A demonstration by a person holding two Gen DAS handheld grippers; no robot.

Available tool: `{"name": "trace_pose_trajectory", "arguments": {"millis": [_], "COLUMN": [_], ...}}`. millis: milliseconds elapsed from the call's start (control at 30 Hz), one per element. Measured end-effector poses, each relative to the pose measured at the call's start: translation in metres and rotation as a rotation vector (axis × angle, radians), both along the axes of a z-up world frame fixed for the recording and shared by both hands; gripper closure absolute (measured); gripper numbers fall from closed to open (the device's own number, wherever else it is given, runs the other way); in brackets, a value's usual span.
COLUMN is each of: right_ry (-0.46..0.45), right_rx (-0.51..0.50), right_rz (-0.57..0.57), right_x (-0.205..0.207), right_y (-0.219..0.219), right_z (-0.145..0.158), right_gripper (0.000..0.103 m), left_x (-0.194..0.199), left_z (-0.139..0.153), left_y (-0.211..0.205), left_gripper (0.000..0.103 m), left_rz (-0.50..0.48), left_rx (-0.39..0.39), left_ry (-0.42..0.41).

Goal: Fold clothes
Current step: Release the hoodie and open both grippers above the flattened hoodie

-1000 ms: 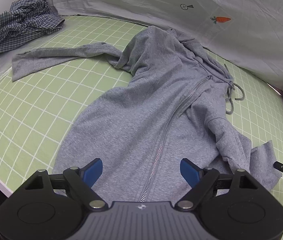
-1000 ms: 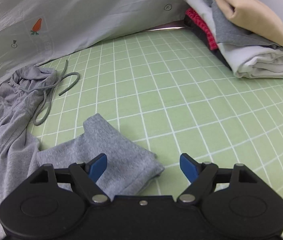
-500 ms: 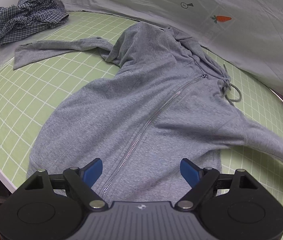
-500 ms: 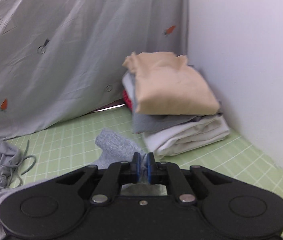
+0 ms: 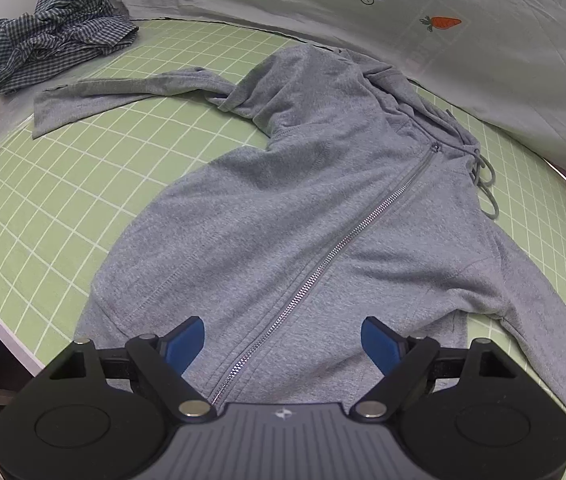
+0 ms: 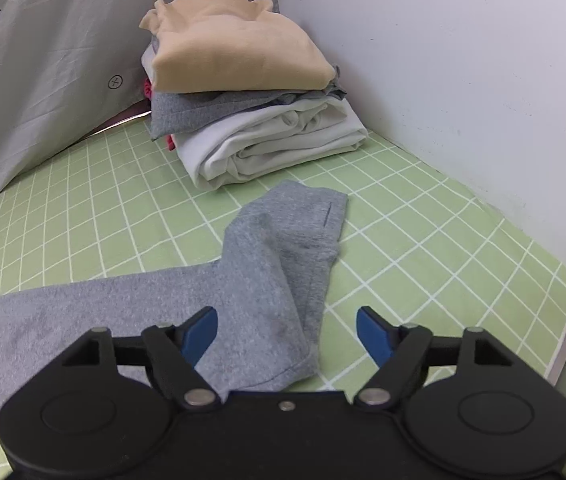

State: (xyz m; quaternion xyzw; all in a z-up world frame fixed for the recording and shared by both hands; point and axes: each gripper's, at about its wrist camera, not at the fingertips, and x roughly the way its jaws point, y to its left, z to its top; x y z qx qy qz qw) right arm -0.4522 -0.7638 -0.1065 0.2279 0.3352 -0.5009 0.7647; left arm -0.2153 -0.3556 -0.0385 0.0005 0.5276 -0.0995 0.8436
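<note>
- Step in hand, as I judge it: laying the garment out flat, before any fold. No fold made yet.
- Grey zip hoodie [image 5: 283, 216] lies front-up on the green grid mat [image 5: 43, 208], zipper [image 5: 323, 260] closed and running diagonally in the left wrist view, hood toward the carrot-print sheet [image 5: 443, 8] at the back.
- One sleeve [image 5: 115, 96] stretches away toward the crumpled plaid shirt [image 5: 55, 32]; mostly flat, bunched near the shoulder.
- Other sleeve [image 6: 243, 280] reaches out toward the folded stack [image 6: 251, 92] in the corner by the wall; its cuff end is doubled over itself, not smooth.
- Drawstrings [image 5: 483, 184] loose on the mat beside the collar.
- Left gripper [image 5: 283, 340]: jaws wide apart, empty, hovering over the hem on either side of the zipper.
- Right gripper [image 6: 287, 332]: jaws spread, nothing held, above the sleeve near its cuff; fabric lies between and below the fingers.
- Next move probably calls for pinching a sleeve near the cuff and bringing it across the chest, or flattening the doubled cuff first.
- Fabric looks like thick soft fleece; it should hold a fold but bulks up at hood and shoulder.
</note>
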Motion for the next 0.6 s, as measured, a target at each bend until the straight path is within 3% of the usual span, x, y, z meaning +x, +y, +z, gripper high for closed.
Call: {"name": "trace_pose_trajectory", "arguments": {"millis": [267,433,600], "right_ry": [-0.038,-0.024,-0.017], "right_rx": [-0.031,-0.043,-0.005], "right_rz": [0.211,0.368,0.422], "right_x": [0.057,0.100,0.142], "right_y": [0.057,0.113,0.172], "right_z": [0.011,0.013,0.013], "right_gripper": [0.001,0.000,0.000], "left_x": [0.011,0.033,0.073], "left_z": [0.010,0.005,0.000], "left_y": [0.040,0.086,0.145], "left_gripper": [0.013,0.013,0.013], "left_rz": [0.055,0.099,0.127], "left_rx": [-0.014,-0.026,-0.035], "left_ry": [-0.027,-0.026,-0.012]}}
